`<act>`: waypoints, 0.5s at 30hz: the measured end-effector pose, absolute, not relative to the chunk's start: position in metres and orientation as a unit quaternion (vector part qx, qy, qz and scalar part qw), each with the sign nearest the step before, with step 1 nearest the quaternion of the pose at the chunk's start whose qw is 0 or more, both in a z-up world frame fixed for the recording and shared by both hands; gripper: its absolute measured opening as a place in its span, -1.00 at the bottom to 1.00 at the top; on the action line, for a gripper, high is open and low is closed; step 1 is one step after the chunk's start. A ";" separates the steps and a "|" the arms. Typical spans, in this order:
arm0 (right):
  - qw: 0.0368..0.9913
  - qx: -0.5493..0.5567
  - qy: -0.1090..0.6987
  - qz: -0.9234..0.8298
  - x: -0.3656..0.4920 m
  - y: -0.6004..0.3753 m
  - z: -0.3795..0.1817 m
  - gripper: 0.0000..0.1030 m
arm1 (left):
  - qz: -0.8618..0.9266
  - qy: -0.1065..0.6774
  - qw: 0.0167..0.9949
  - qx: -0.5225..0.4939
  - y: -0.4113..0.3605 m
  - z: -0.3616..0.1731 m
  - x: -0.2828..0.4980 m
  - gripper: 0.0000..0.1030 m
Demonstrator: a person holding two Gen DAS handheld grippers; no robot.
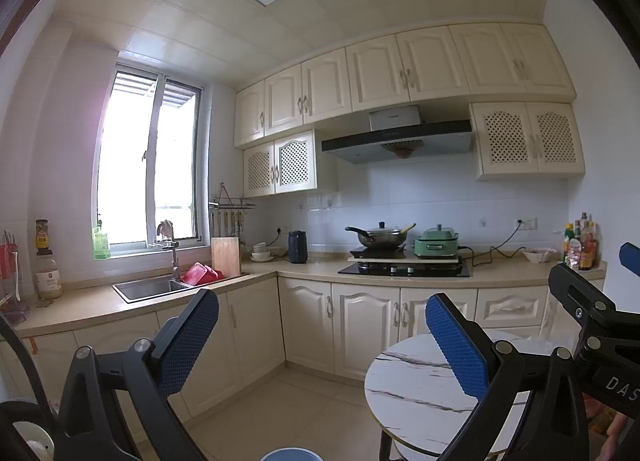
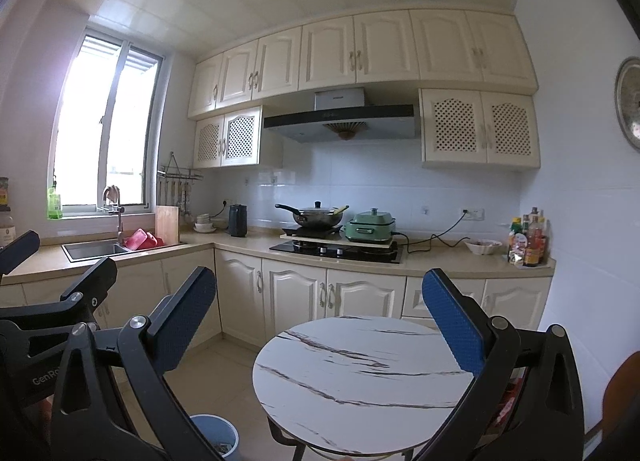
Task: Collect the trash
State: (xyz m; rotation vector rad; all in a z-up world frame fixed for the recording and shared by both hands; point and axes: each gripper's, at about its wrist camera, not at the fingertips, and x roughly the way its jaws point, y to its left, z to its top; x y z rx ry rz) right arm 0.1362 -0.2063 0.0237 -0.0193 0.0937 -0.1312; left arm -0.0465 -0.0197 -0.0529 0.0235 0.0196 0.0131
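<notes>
Kitchen, L-shaped run of cream base cabinets [image 2: 288, 293] under a beige countertop [image 2: 440, 263], with matching wall cabinets [image 2: 360, 49] above. A window [image 1: 148, 169] stands behind the sink [image 1: 152, 287] on the left leg. A range hood [image 2: 340, 121] hangs over a black gas hob [image 2: 336, 251].

In the foreground a round marble-pattern table [image 2: 360, 381] stands on dark legs; its top is bare in both views. A blue waste bin [image 2: 216, 437] sits on the floor just left of the table, and small scraps lie in its bottom; their kind cannot be made out. In the left wrist view only the bin rim shows at the bottom edge.

On a board over the hob: a lidded wok [image 2: 316, 215] on a single burner, and beside it a green electric cooker [image 2: 370, 227]. A dark kettle [image 2: 237, 220] stands left of these, near stacked white bowls [image 2: 205, 221]. A wooden chopping board [image 2: 167, 224] is propped upright by the sink, with a red item [image 2: 141, 239] lying at the sink's right end. A white bowl [image 2: 483, 246] and a cluster of sauce bottles [image 2: 528, 241] occupy the far right corner of the counter.

Left gripper [image 1: 322, 341]: jaws spread wide, nothing between the blue pads, raised above floor level and facing the cabinets. Right gripper [image 2: 320, 321]: jaws likewise wide apart, empty, over the near side of the table. The two grippers are side by side, each visible at the edge of the other's view.
</notes>
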 end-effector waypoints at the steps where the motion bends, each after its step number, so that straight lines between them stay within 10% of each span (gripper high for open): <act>1: 0.997 -0.010 0.047 -0.065 0.136 -0.206 0.023 1.00 | 0.007 0.008 1.000 0.012 -0.020 -0.053 -0.046 0.99; 15: 0.997 -0.012 0.048 -0.064 0.138 -0.205 0.022 1.00 | 0.014 -0.001 1.000 0.015 -0.022 -0.061 -0.036 0.99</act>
